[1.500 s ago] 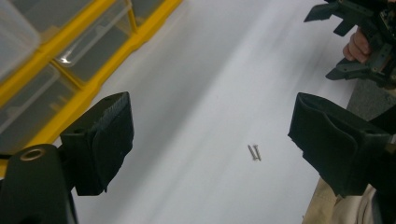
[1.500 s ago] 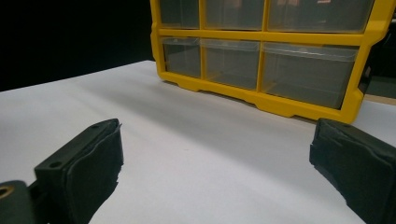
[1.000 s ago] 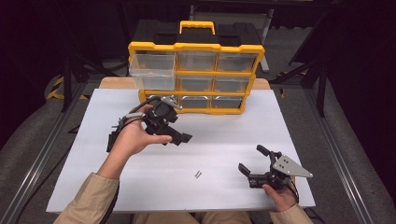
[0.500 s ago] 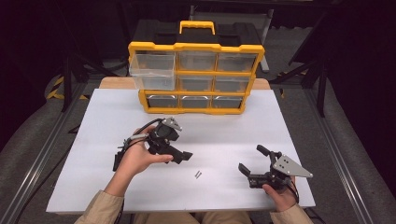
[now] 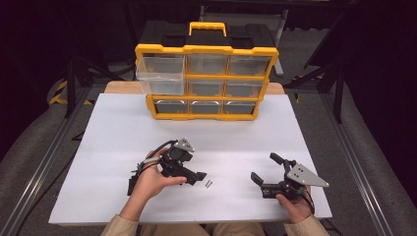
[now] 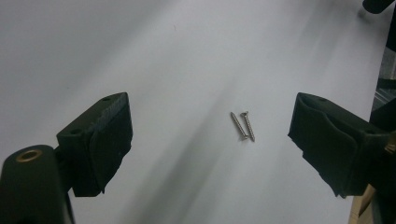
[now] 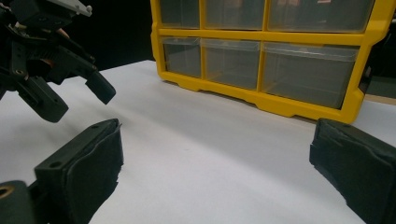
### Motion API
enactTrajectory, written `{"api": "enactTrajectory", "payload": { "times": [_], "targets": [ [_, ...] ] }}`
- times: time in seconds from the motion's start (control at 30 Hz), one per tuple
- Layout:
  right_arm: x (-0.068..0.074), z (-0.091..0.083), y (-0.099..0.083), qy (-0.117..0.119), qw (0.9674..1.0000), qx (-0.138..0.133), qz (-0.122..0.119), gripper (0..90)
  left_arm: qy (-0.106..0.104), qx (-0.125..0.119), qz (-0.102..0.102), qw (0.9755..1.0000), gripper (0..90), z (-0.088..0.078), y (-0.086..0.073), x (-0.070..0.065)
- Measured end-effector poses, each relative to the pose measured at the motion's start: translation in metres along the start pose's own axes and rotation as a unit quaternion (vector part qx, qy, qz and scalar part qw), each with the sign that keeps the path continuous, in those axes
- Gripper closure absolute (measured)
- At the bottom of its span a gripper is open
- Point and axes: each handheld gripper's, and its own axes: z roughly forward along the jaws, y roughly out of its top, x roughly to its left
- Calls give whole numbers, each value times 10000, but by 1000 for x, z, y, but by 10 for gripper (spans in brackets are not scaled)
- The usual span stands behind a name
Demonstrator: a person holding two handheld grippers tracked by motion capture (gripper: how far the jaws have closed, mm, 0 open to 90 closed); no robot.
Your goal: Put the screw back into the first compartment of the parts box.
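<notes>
no readable text, label or number anywhere

Left claw (image 5: 196, 178) gapes, tilted down; right claw (image 5: 263, 169) rests agape.

High view looks down on the table (image 5: 108, 147); both gripper views skim it closely.

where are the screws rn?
Two screws lie side by side on the white table, near its front edge in the high view, just right of the left gripper. In the left gripper view they sit between its open jaws, untouched.
</notes>
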Motion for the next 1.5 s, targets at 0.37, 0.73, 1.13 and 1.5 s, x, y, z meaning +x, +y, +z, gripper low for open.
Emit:
{"api": "enactTrajectory", "payload": {
  "times": [0.37, 0.73, 1.13, 1.5],
  "targets": [
    [-1, 0, 0, -7, 10000, -22, -20, 31, -6, 47, -156, 9999, 327, 15, -6, -9],
    [-1, 0, 0, -3, 10000, -27, 5, 31, 38, 80, -171, 9998, 609, 33, -11, -12],
    [0, 0, 0, 21, 10000, -21, -14, 31, -40, 291, -182, 9994, 711, 44, -12, -20],
    [0, 1, 0, 24, 10000, -12, -44, 31, -80, 332, -55, 9994, 813, 43, -15, -16]
  ]
}}
